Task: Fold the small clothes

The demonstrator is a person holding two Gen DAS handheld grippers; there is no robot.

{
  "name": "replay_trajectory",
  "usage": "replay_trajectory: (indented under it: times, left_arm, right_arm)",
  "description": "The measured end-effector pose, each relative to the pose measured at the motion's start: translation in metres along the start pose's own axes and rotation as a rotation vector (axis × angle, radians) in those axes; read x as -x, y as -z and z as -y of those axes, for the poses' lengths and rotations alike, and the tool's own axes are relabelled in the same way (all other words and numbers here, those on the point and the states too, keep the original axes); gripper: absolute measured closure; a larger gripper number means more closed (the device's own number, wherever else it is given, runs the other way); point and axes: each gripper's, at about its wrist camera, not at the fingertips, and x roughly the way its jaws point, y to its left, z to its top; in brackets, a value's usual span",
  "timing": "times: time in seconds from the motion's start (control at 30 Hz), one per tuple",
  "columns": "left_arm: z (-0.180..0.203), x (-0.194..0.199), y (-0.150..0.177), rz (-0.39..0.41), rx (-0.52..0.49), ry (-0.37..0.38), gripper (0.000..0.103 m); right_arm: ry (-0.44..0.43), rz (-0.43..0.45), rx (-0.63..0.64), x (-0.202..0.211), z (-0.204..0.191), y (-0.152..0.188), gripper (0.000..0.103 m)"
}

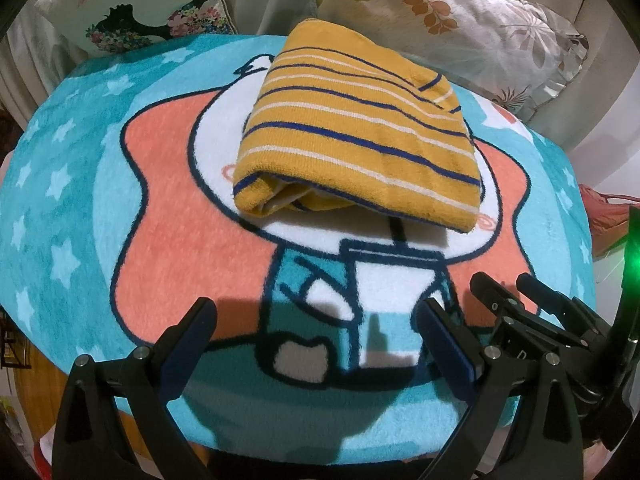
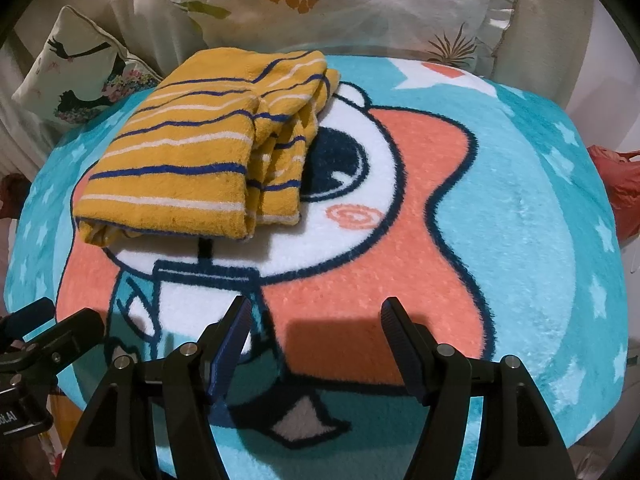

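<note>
A yellow garment with blue and white stripes (image 1: 356, 136) lies folded into a thick rectangle on a blue cartoon blanket (image 1: 180, 216). In the right wrist view the garment (image 2: 192, 152) sits at the upper left. My left gripper (image 1: 316, 312) is open and empty, hovering over the blanket's near part, well short of the garment. My right gripper (image 2: 316, 312) is open and empty too, to the right of the left one. The right gripper (image 1: 516, 286) shows at the lower right of the left wrist view, and the left gripper (image 2: 60, 316) at the lower left of the right wrist view.
Floral pillows (image 1: 460, 12) and a bird-print cushion (image 1: 132, 4) lean behind the blanket. A red plastic bag (image 2: 616, 184) lies off the right edge. The blanket (image 2: 520, 200) covers a raised surface whose near edge drops off below the grippers.
</note>
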Motion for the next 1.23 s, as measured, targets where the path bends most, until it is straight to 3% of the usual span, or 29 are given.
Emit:
replay_trajectory:
  times: [1.23]
  left_arm:
    - [-0.0044,0.0009,0.0036,-0.010,0.014,0.005,0.004]
  right_arm:
    - [0.012,0.016,0.012,0.0036,-0.0023,0.0012,0.030]
